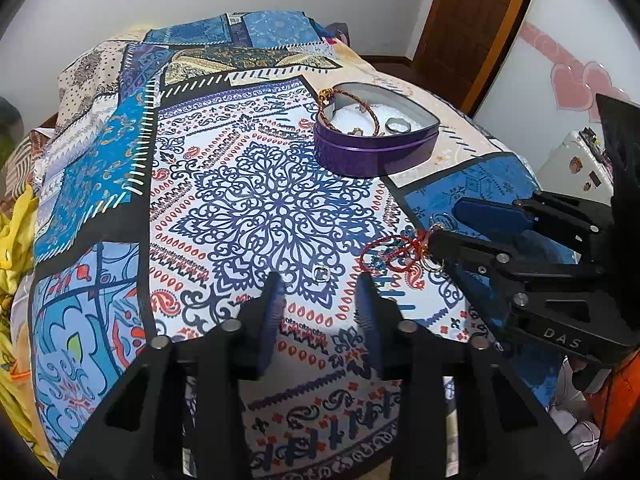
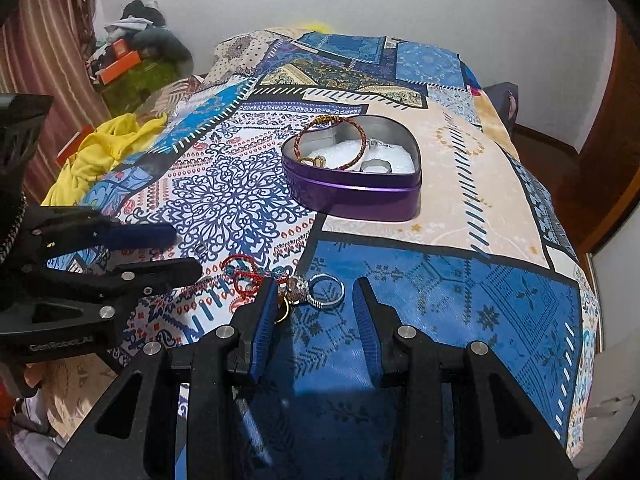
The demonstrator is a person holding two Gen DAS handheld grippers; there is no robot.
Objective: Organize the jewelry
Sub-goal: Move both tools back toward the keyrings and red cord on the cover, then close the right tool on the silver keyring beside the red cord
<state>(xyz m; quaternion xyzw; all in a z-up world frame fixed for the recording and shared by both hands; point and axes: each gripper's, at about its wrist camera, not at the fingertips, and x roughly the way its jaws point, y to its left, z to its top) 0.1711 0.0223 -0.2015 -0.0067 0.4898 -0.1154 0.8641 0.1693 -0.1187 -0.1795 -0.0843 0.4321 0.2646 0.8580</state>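
I have both grippers low over the patterned bedspread, with the purple heart-shaped tin as my landmark. It sits open further up the bed, already holding a braided bangle and a wide ring.

On my near side of the tin, the left gripper stands with jaws apart and nothing between the pads; a small silver ring lies on the cloth just ahead of its tips. The right gripper is also parted and empty, at a tangle nearer me than the tin: a red cord bracelet, a beaded charm and a thin silver ring.

To do this step well, I judge each gripper should straddle one piece only, press into the soft cloth and close slowly, since flat rings slip.

The two grippers sit close together, so I would lift one at a time. There is open bedspread between them and the tin; the bed's edge falls away right of the tin.
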